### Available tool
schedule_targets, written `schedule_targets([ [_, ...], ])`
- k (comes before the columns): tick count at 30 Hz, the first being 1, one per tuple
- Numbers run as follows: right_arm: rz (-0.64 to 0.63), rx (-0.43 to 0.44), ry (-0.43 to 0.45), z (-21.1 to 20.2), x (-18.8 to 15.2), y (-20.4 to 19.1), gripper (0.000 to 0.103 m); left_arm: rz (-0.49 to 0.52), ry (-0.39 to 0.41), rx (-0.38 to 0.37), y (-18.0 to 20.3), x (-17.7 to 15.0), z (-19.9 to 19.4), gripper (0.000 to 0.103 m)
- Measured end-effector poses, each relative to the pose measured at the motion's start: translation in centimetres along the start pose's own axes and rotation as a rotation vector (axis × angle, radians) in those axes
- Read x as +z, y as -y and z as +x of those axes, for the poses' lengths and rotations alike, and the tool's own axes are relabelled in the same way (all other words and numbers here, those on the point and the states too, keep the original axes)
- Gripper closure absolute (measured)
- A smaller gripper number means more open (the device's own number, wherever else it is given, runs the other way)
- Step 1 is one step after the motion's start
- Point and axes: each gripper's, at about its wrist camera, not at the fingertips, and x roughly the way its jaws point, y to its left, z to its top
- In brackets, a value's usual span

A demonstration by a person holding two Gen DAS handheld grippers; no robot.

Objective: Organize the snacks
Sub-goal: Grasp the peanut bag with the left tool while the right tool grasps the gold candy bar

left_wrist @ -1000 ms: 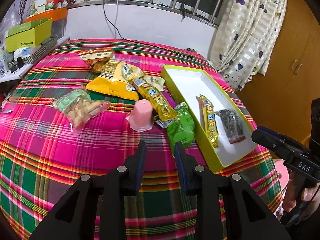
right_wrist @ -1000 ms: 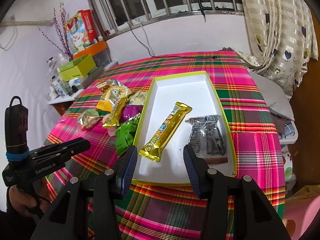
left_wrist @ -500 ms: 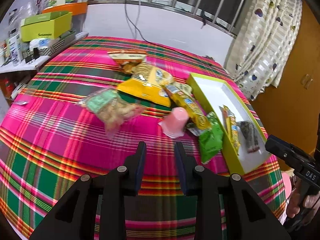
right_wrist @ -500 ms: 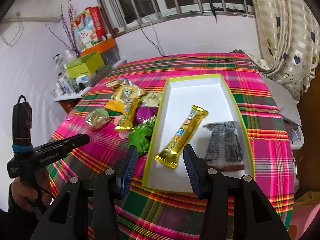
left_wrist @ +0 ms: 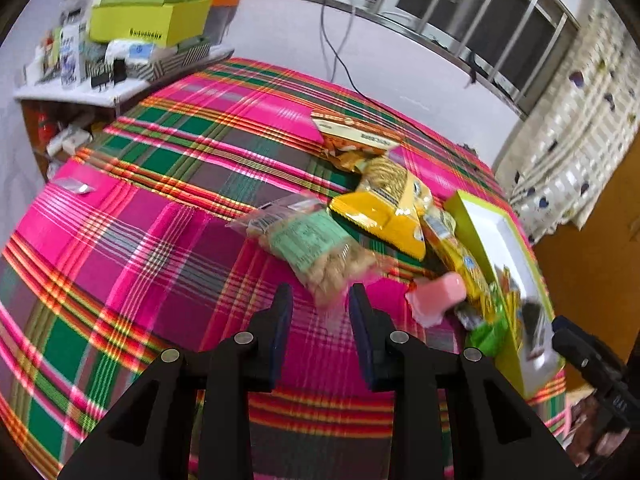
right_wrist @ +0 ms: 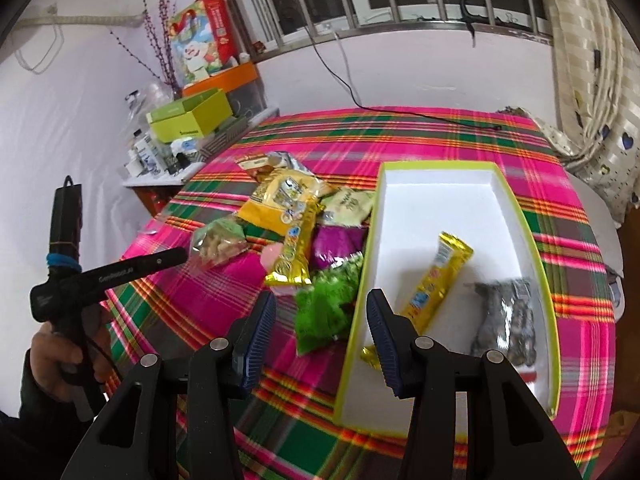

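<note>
A clear bag of nuts with a green label (left_wrist: pixel 316 248) lies on the plaid cloth just beyond my left gripper (left_wrist: pixel 320 312), whose jaws stand narrowly apart with nothing between them. Beside the bag are a yellow bag (left_wrist: pixel 384 212), a pink jelly cup (left_wrist: pixel 440 292) and a green packet (right_wrist: pixel 324 312). My right gripper (right_wrist: pixel 322 332) is open and empty, hanging over the green packet and the left rim of the lime-edged white tray (right_wrist: pixel 440 208). A gold bar (right_wrist: pixel 436 280) and a dark packet (right_wrist: pixel 508 320) lie in the tray.
More snacks sit in the pile: a long gold bar (right_wrist: pixel 296 252), a purple packet (right_wrist: pixel 336 240), an orange-brown packet (left_wrist: pixel 352 140). A cluttered side shelf with a lime box (left_wrist: pixel 148 20) stands at the far left. A black cable (left_wrist: pixel 340 60) hangs from the window; curtain (left_wrist: pixel 580 120) at right.
My left gripper has swung left across the table, and the nuts bag now lies straight ahead of its fingers. My right gripper has shifted left from over the tray to its left rim.
</note>
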Motion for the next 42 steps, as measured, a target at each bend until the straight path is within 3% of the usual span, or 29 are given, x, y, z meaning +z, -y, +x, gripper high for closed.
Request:
schedule_targets([
  [2,-0.004,-0.001,-0.004,0.7,0.6,-0.1,0.057,-0.04,-0.001,-0.001,-0.5,0.5,0.7,0.065],
  [3,-0.005,0.0,-0.006,1.0,0.9,-0.2,0.057,-0.057,-0.003,0.0,-0.6,0.7,1.0,0.052],
  [4,-0.005,0.001,-0.009,1.5,1.2,-0.3,0.057,-0.078,-0.003,-0.009,-0.8,0.8,1.3,0.046],
  [10,-0.011,0.008,-0.026,3.6,2.4,-0.7,0.057,-0.126,0.008,-0.004,-0.3,1.8,2.6,0.037],
  [18,-0.019,0.013,-0.057,7.5,4.0,-1.3,0.057,-0.161,-0.033,0.044,-0.4,2.3,5.4,0.034],
  [21,-0.016,0.007,-0.072,8.9,4.2,-1.3,0.062,-0.155,-0.048,0.059,-0.4,2.4,6.1,0.034],
  [29,-0.028,-0.018,-0.095,9.9,4.1,-0.9,0.077,-0.083,-0.043,0.081,-0.8,1.7,5.5,0.034],
  [39,-0.124,-0.046,-0.118,11.5,4.9,-2.1,0.079,0.0,-0.035,0.178,0.1,2.3,6.5,0.034],
  [42,-0.141,-0.065,-0.107,11.3,4.7,-2.3,0.084,0.06,-0.024,0.204,0.7,2.1,6.7,0.042],
])
